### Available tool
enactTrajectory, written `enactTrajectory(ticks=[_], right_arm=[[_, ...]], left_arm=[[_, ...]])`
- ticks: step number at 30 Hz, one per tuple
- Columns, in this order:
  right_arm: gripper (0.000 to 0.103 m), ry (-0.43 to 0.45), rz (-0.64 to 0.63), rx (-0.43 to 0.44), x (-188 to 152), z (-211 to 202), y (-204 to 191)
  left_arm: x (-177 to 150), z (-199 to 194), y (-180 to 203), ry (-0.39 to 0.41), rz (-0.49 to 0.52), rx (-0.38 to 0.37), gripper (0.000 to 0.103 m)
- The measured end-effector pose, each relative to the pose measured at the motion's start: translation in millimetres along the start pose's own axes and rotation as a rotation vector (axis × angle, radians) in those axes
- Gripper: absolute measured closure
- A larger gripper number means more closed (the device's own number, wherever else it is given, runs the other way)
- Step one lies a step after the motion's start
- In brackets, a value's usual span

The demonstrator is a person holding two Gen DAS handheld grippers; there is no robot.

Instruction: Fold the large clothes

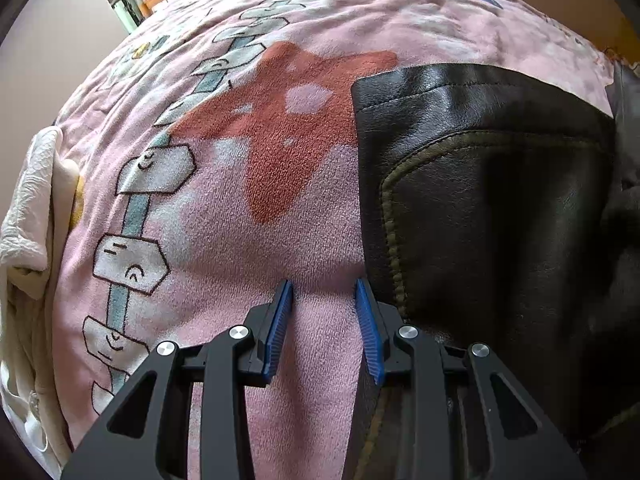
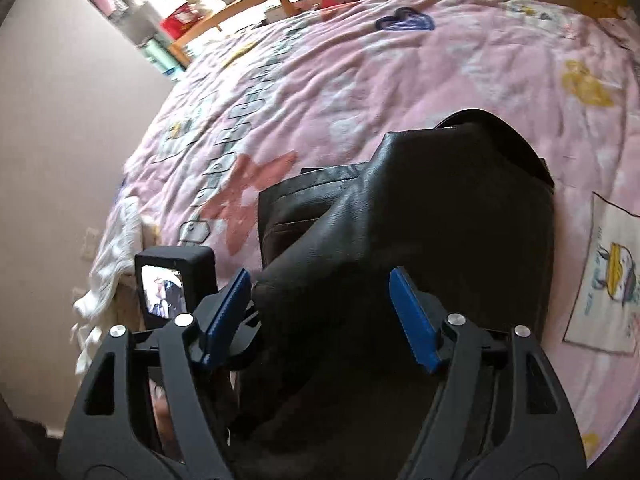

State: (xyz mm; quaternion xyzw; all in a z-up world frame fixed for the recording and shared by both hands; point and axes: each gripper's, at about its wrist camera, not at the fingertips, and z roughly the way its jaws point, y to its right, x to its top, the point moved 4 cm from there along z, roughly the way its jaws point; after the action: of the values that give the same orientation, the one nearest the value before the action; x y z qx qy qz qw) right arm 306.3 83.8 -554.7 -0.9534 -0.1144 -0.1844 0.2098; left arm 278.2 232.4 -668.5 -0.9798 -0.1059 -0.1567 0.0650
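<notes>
A black leather jacket [image 1: 492,208] lies on the pink printed blanket [image 1: 224,240] that covers the bed. My left gripper [image 1: 322,282] points down at the jacket's left edge. Its blue pads squeeze a raised ridge of pink blanket. The jacket's hem lies against the right pad [image 1: 366,312], and I cannot tell whether it is caught too. In the right wrist view the jacket [image 2: 440,220] is partly folded over itself. My right gripper [image 2: 320,276] hovers open and wide above its near part, with its pads off the leather. The left gripper's camera housing [image 2: 172,264] shows at lower left.
A crumpled white garment [image 1: 28,220] hangs over the bed's left edge [image 2: 116,248], next to the wall [image 2: 60,140]. A white cloth with a cartoon print [image 2: 604,272] lies right of the jacket. A wooden table [image 2: 248,0] with clutter stands beyond the bed.
</notes>
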Motion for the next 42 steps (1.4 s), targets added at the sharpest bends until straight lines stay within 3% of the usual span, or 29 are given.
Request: enactTrajectory(ticks=[5,8,11,13,17,19,23,27,32,37,39,42], right_arm=[[0.014,0.02,-0.153,-0.272,-11,34,-14],[0.007,0.002,-0.213,-0.29,-11,47,-7],[0.007,-0.015,-0.273,-0.242,-6,57,4],[0.01,0.001,-0.245,-0.2,-6,60,9],[0.053,0.008,-0.281,-0.151,-10,67,9],[0.064,0.014,-0.262,-0.097,-7,66,11],[0.079,0.02,-0.171,0.104,-1,53,25],[0.083,0.026,-0.212,0.218,-1,34,14],[0.084,-0.006,-0.389,0.3,-18,15,-43],[0.084,-0.105,-0.385,0.245,-16,53,-54],[0.084,-0.17,-0.355,0.238,-18,70,-50],[0.083,-0.276,-0.346,0.223,-21,94,-53]], left_arm=[[0,0,-14,-0.004,-0.023,-0.044,0.072],[-4,-9,-20,-0.001,-0.036,-0.069,0.071],[-3,-34,-32,0.063,-0.054,-0.078,0.069],[-2,-43,-39,0.08,-0.062,-0.055,0.06],[-4,-33,-50,0.025,-0.079,-0.044,0.06],[-9,-27,-46,-0.009,-0.063,-0.054,0.06],[-16,-19,-31,-0.02,-0.002,-0.048,0.06],[-17,-7,-21,-0.027,-0.019,-0.067,0.061],[-18,-8,-8,0.019,0.023,-0.075,0.075],[-22,-8,-27,0.005,-0.106,-0.187,0.079],[-27,-19,-36,0.001,-0.159,-0.234,0.084],[-35,-45,-48,0.01,-0.204,-0.292,0.085]])
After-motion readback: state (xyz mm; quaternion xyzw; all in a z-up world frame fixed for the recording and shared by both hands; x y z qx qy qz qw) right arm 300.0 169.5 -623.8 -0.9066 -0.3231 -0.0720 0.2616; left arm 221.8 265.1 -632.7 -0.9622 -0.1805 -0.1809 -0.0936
